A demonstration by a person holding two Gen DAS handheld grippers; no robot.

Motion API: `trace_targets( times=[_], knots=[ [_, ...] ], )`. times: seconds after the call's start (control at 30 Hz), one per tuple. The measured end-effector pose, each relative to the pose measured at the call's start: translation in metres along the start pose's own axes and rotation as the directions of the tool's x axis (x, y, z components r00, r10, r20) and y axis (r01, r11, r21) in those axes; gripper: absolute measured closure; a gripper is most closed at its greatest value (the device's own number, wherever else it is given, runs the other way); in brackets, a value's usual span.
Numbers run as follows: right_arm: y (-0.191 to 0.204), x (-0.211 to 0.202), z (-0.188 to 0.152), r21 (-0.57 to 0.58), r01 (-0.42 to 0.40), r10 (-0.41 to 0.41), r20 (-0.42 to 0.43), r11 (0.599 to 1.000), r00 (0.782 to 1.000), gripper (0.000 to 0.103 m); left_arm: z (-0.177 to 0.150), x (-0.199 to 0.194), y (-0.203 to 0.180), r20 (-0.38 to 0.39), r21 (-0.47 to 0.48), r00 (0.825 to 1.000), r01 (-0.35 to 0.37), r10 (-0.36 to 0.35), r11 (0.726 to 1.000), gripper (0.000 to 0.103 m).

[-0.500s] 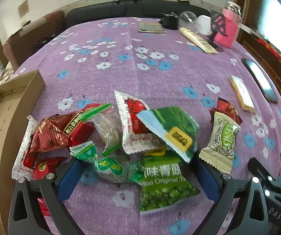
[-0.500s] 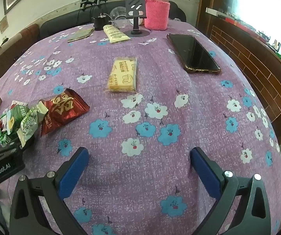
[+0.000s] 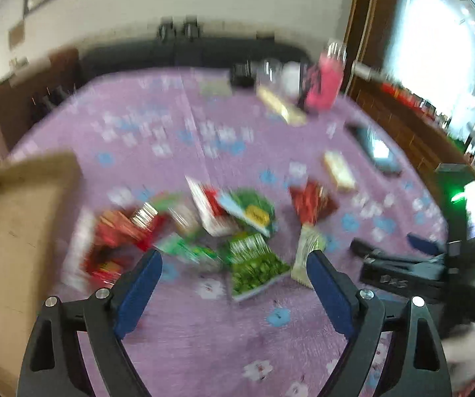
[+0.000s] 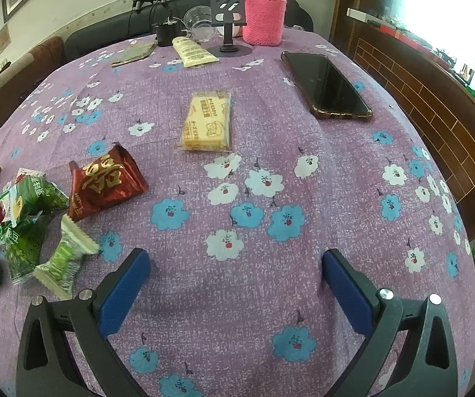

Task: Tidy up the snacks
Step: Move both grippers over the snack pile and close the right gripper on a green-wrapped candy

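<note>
A pile of snack packets lies on the purple flowered tablecloth (image 4: 270,165). The left wrist view is blurred by motion: it shows a green pea packet (image 3: 254,264), red packets (image 3: 118,235) and a pale green packet (image 3: 307,251). My left gripper (image 3: 234,274) is open and empty, just short of the pile. My right gripper (image 4: 235,271) is open and empty over bare cloth. Ahead of it lie a red packet (image 4: 105,182), a yellow biscuit packet (image 4: 207,122) and a pale green packet (image 4: 65,261). The right gripper also shows in the left wrist view (image 3: 399,258).
A cardboard box (image 3: 15,231) stands at the left. A black phone (image 4: 326,86) lies at the right. At the back stand a pink-sleeved flask (image 4: 265,13), a phone stand (image 4: 229,16), a tube (image 4: 194,51) and a clear cup (image 4: 199,21).
My left gripper has pulled back and up from the pile, so the packets look farther off and blurred. The right gripper has barely moved.
</note>
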State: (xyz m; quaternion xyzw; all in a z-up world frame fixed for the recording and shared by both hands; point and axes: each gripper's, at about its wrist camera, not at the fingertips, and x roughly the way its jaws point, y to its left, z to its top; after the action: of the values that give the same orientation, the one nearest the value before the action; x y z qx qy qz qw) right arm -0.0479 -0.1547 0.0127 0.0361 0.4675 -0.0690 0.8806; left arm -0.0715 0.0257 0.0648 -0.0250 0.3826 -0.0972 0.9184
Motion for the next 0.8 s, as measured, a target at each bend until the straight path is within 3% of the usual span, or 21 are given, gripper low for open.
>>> trace_targets(
  times=[0.1, 0.2, 0.3, 0.37, 0.43, 0.5, 0.53, 0.6, 0.7, 0.8],
  knots=[
    [-0.001, -0.005, -0.001, 0.001, 0.002, -0.002, 0.015, 1.000, 1.000, 0.000, 0.009, -0.052, 0.020, 0.140, -0.030, 0.990, -0.031, 0.035, 0.999, 0.011],
    [-0.003, -0.030, -0.003, -0.007, 0.012, -0.011, 0.101, 1.000, 0.995, 0.001, 0.027, -0.085, 0.047, 0.215, -0.064, 0.971, -0.090, 0.102, 0.994, 0.010],
    [-0.001, -0.070, -0.005, -0.021, 0.004, 0.001, 0.254, 1.000, 0.967, 0.001, 0.022, -0.108, 0.076, 0.311, -0.112, 0.940, -0.109, 0.139, 0.988, 0.001],
    [0.002, -0.088, -0.007, -0.042, -0.048, 0.059, 0.323, 0.998, 0.944, 0.001, 0.017, -0.106, 0.095, 0.317, -0.136, 0.937, -0.106, 0.145, 0.985, 0.001],
    [0.012, -0.086, -0.004, -0.087, -0.117, 0.137, 0.278, 0.989, 0.951, 0.001, 0.008, -0.096, 0.101, 0.295, -0.157, 0.942, -0.116, 0.159, 0.981, 0.001],
    [0.026, -0.074, -0.005, -0.130, -0.184, 0.207, 0.188, 0.974, 0.960, 0.004, -0.006, -0.081, 0.097, 0.238, -0.140, 0.960, -0.116, 0.147, 0.983, 0.002],
    [0.031, -0.068, -0.006, -0.139, -0.211, 0.232, 0.159, 0.968, 0.960, 0.013, -0.011, -0.073, 0.094, 0.207, -0.125, 0.971, -0.094, 0.119, 0.988, 0.006],
    [0.044, -0.054, -0.008, -0.136, -0.249, 0.263, 0.096, 0.959, 0.960, 0.025, -0.021, -0.065, 0.084, 0.172, -0.076, 0.983, -0.056, 0.068, 0.996, 0.029],
    [0.060, -0.039, -0.008, -0.108, -0.290, 0.294, 0.032, 0.951, 0.955, 0.034, -0.025, -0.047, 0.068, 0.107, -0.037, 0.994, 0.012, -0.008, 0.999, 0.038],
    [0.072, -0.025, -0.006, -0.105, -0.293, 0.294, -0.004, 0.950, 0.956, 0.050, -0.026, -0.037, 0.051, 0.080, -0.007, 0.995, 0.059, -0.058, 0.998, 0.038]
  ],
)
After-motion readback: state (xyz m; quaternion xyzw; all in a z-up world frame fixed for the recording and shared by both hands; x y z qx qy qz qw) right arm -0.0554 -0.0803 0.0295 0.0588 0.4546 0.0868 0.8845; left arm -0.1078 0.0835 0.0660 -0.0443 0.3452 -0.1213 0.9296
